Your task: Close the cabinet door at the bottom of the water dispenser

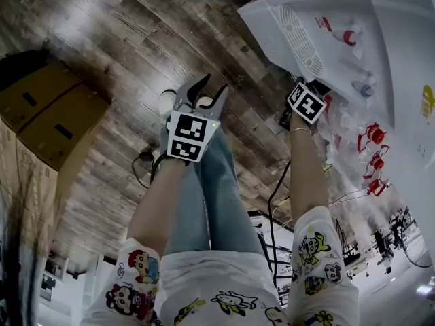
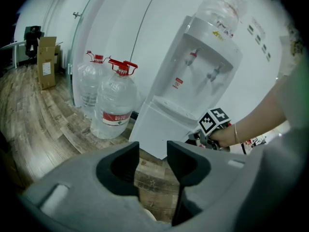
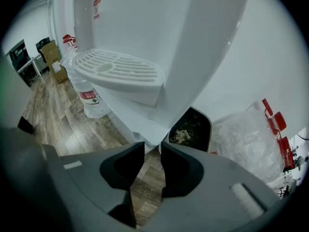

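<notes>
Now, my right claw (image 3: 152, 148): jaws a narrow gap apart, with the wood floor (image 3: 67, 129) showing through the gap. I see nothing clamped.
At its tips: the lower corner of the cabinet door (image 3: 129, 121); whether the tips touch it I cannot tell.
Cabinet door: white, angled out from the bottom of the water dispenser (image 2: 205, 64), below the drip tray (image 3: 116, 71).
My left claw (image 2: 153, 148): jaws apart, only floor between them. It hangs over my legs (image 1: 217, 182), well apart from the dispenser.
One side of the dispenser: two big water bottles (image 2: 112, 108) with red caps, upright on the floor.
Other side: a black bin (image 3: 191, 129) with litter in it, then a clear plastic bag (image 3: 246, 141) — both near the door's corner.
Farther off: cardboard boxes (image 1: 51, 111) on the floor, well apart from the dispenser.
</notes>
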A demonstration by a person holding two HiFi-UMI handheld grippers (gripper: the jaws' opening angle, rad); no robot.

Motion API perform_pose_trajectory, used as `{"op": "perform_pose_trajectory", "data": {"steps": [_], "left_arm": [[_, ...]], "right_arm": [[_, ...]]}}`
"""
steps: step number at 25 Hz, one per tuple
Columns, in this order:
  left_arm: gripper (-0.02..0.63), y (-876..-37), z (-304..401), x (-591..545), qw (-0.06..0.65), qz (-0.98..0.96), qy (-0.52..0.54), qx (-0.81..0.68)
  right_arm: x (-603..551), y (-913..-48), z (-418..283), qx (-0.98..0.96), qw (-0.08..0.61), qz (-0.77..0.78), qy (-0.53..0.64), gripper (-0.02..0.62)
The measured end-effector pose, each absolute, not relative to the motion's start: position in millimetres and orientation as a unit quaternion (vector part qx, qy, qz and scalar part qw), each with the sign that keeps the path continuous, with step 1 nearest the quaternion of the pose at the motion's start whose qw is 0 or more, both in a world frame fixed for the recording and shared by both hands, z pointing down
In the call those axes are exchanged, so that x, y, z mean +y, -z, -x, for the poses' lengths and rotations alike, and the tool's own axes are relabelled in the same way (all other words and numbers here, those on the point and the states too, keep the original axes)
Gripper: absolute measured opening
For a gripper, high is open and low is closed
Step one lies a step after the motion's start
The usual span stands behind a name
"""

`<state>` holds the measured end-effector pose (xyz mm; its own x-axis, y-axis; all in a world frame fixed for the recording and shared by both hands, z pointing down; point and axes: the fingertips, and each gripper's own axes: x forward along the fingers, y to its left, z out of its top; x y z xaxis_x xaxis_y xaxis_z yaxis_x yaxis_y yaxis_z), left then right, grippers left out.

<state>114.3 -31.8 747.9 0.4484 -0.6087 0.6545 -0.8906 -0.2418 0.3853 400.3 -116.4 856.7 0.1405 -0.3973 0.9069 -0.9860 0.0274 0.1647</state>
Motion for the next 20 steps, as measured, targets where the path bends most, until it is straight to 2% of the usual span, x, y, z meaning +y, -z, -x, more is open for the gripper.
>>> {"op": "perform_pose_trajectory", "data": {"steps": [20], "left_arm": [[0.178, -742, -103, -37, 0.373, -0.760, -0.172, -0.504]], "right_arm": [[-128, -847, -413, -0.562, 0.479, -0.604, -0.298, 0.124]]}}
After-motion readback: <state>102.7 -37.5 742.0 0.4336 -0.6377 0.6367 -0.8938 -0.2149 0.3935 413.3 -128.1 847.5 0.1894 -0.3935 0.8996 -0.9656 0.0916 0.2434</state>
